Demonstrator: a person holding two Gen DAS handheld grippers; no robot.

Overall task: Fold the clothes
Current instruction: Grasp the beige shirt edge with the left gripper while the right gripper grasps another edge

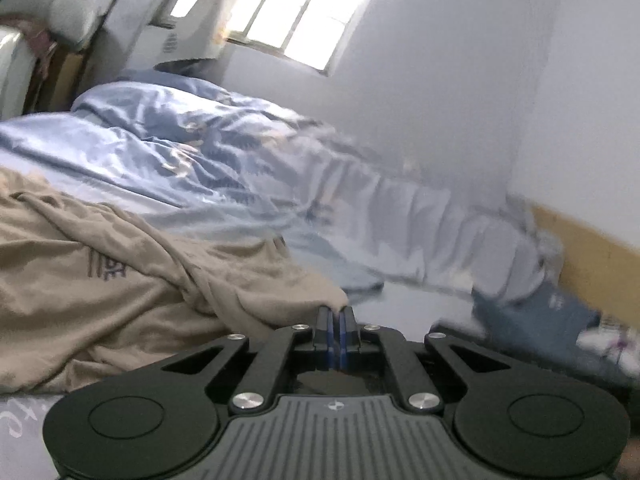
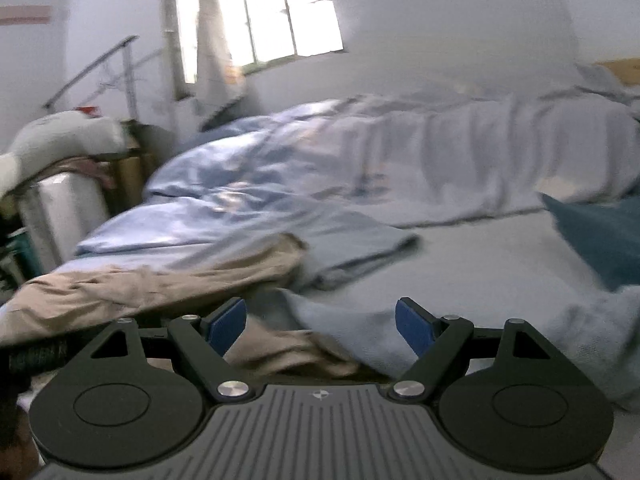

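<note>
Hand-held gripper pinching beige garment, print illegible.

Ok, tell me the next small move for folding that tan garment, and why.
Probably bring the right gripper down onto the tan garment and close. The left gripper is already shut on one edge of it, while the right one hangs open above the crumpled cloth, holding nothing. A fold likely needs two held points.

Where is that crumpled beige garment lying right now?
The crumpled beige garment lies on the bed's left side in the left wrist view, beside the rumpled light blue duvet, one corner pinched in the left gripper.
</note>
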